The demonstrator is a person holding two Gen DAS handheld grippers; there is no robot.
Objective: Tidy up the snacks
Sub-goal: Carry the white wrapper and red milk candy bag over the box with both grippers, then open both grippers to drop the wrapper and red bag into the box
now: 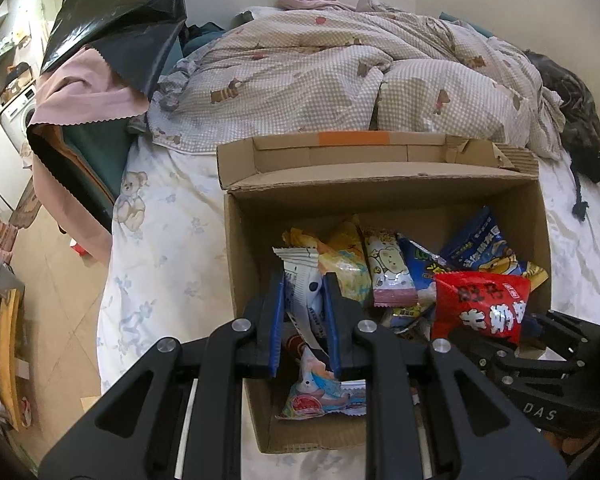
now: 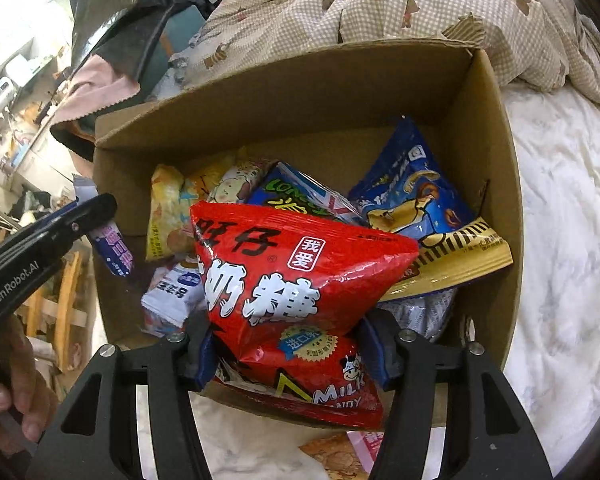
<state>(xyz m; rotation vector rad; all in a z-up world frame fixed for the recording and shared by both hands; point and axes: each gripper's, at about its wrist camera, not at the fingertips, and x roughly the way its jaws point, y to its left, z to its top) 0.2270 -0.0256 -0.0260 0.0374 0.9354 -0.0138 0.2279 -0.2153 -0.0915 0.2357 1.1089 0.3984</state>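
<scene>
An open cardboard box [image 1: 384, 196] [image 2: 300, 80] sits on the bed and holds several snack packets. My left gripper [image 1: 303, 280] is shut on a white and blue snack packet [image 1: 300, 276] and holds it over the box's left side; it also shows at the left of the right wrist view [image 2: 100, 208]. My right gripper [image 2: 286, 332] is shut on a red milk candy bag [image 2: 292, 280] [image 1: 480, 304] over the box's near edge. A blue packet [image 2: 412, 196] and a yellow packet [image 2: 172, 204] lie inside.
A checked duvet [image 1: 340, 80] is heaped behind the box. The white printed sheet [image 1: 160, 240] [image 2: 560, 240] surrounds it. A pink cloth and black bag [image 1: 112, 20] hang at the left over the bed's edge. Two small packets [image 2: 340, 456] lie on the sheet by the box's near side.
</scene>
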